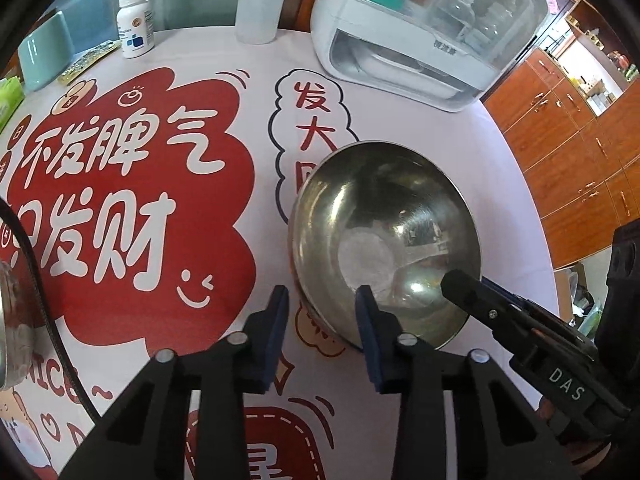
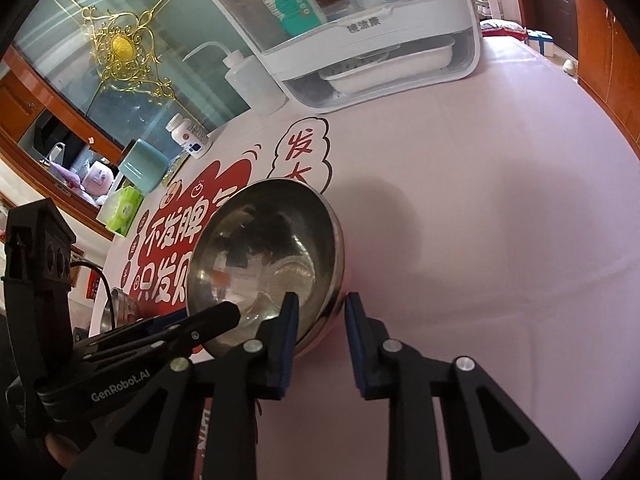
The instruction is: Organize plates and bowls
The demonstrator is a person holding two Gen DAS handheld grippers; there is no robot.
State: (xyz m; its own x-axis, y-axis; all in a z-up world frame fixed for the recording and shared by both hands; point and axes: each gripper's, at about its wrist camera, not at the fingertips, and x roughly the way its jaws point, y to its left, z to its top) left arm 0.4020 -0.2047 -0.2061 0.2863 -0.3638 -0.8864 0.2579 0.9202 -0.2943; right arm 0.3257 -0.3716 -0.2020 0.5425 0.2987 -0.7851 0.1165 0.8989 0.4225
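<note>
A steel bowl point(image 1: 384, 240) point(image 2: 272, 256) sits upright on the pink printed tablecloth point(image 1: 400, 120). My left gripper point(image 1: 322, 308) straddles its near-left rim, one blue pad outside and one inside, with a visible gap to the rim, so it is open. My right gripper point(image 2: 322, 314) straddles the opposite near rim; its outer pad is close to the wall and the inner pad stands off inside, also open. Each view shows the other gripper's black finger reaching into the bowl. A second steel dish point(image 1: 12, 300) point(image 2: 120, 304) lies at the left.
A white lidded cabinet with bottles point(image 1: 420, 40) point(image 2: 360, 40) stands at the back. A pill bottle point(image 1: 136, 24), squeeze bottle point(image 1: 260, 0), teal box point(image 1: 44, 56) and green tissue pack point(image 2: 124, 208) line the far left. Wooden cupboards point(image 1: 580, 140) lie past the table's right edge.
</note>
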